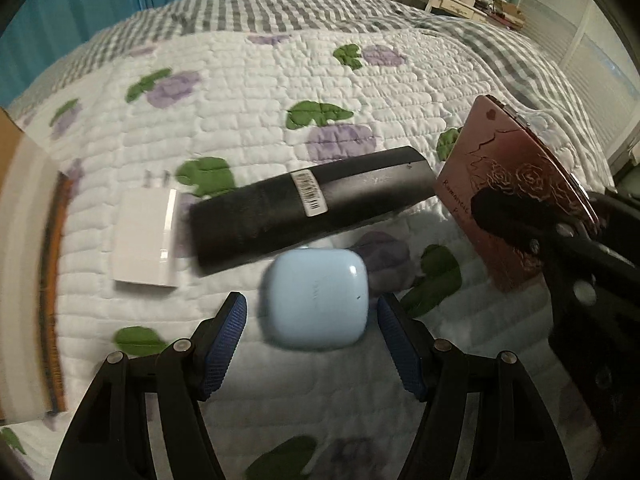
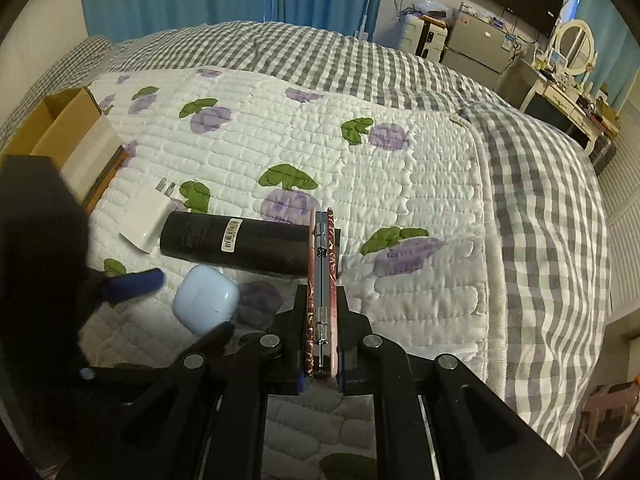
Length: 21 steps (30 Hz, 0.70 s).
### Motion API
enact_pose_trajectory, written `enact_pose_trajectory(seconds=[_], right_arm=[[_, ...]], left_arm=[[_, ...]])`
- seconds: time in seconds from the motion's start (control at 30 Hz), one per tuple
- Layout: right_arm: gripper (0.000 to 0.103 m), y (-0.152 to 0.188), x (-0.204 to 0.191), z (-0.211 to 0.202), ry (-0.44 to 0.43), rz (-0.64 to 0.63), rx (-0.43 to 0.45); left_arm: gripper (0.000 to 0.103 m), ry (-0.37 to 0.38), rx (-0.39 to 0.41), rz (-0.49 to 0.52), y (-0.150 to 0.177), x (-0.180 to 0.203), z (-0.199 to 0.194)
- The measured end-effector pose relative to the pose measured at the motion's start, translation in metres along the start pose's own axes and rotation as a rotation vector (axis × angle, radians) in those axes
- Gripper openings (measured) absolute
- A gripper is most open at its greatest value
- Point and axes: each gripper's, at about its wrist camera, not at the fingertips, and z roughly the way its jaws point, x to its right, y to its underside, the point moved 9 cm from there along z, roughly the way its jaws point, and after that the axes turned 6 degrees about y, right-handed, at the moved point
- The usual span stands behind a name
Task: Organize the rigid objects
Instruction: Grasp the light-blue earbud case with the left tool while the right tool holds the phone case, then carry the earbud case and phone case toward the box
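Only the right wrist view shows the cardboard box (image 2: pixel 60 128), at ten o'clock. One each lies on the bed (image 1: pixel 280 92): black tube (image 1: pixel 312 208), long axis eight to two o'clock, white charger (image 1: pixel 146 240), blue earbud case (image 1: pixel 316 300) between the spread left gripper (image 1: pixel 312 316). The right gripper (image 2: pixel 320 308) pinches one pink compact (image 2: pixel 320 280) edge-on.

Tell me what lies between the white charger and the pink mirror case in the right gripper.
The black tube lies between the white charger and the pink mirror case; the left wrist view shows it.
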Motion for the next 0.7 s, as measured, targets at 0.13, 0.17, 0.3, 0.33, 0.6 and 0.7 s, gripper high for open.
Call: enact_pose_trajectory(seconds=[0.13, 0.17, 0.3, 0.33, 0.6, 0.7], right_arm=[[0.009, 0.001, -0.001, 0.001, -0.007, 0.003, 0.0], [0.009, 0.001, 0.0, 0.001, -0.009, 0.005, 0.001], [0.009, 0.0, 0.0, -0.002, -0.01, 0.008, 0.008], [0.009, 0.0, 0.0, -0.004, -0.008, 0.009, 0.011], [0.009, 0.0, 0.001, -0.026, 0.001, 0.023, 0.032], [0.009, -0.001, -0.001, -0.042, 0.002, 0.029, 0.044]], left_arm=[[0.051, 0.005, 0.0, 0.029, -0.002, 0.006, 0.002], [0.051, 0.001, -0.005, 0.048, -0.002, 0.008, 0.003], [0.05, 0.007, 0.001, 0.05, -0.003, 0.008, -0.002], [0.05, 0.005, 0.005, 0.045, -0.003, 0.007, -0.005], [0.05, -0.006, 0.074, 0.064, -0.012, 0.008, -0.047], [0.05, -0.014, 0.104, 0.067, -0.014, 0.007, -0.069]])
